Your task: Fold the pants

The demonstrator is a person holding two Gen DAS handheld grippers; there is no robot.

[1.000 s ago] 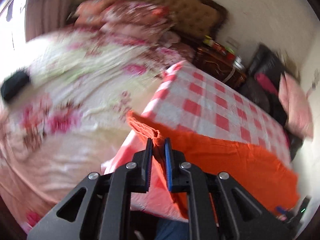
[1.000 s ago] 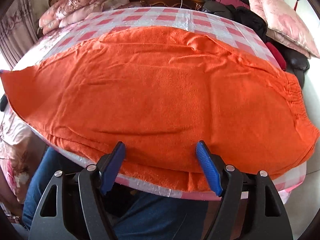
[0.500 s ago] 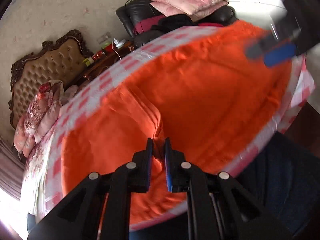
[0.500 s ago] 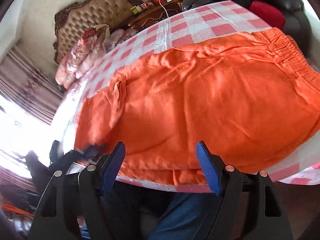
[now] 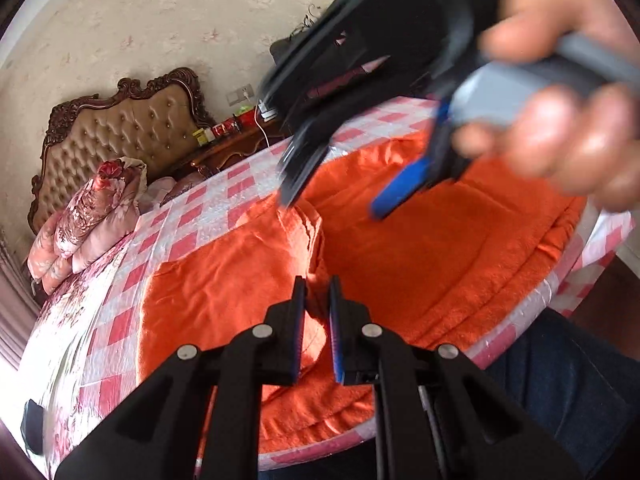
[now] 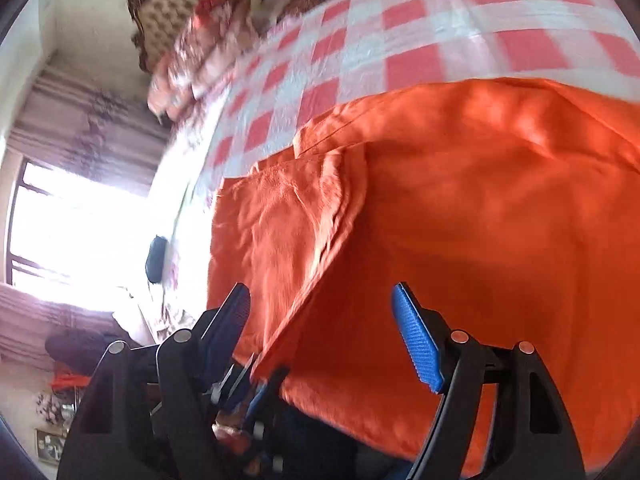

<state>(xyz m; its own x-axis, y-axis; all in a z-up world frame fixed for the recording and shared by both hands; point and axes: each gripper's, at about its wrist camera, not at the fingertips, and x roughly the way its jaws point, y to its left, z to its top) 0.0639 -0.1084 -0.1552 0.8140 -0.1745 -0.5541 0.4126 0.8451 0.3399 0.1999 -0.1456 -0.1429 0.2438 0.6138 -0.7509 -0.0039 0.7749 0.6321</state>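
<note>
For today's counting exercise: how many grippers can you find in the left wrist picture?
2. The left gripper is at bottom centre, nearly shut on a fold of the orange pants. The right gripper, blurred, hangs open above the pants at upper right, held by a hand.

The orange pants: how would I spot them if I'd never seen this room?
Find the table with the red-and-white checked cloth beside the bed. The pants lie spread across its near half, one end folded over. They are the only plain bright orange thing there.
</note>
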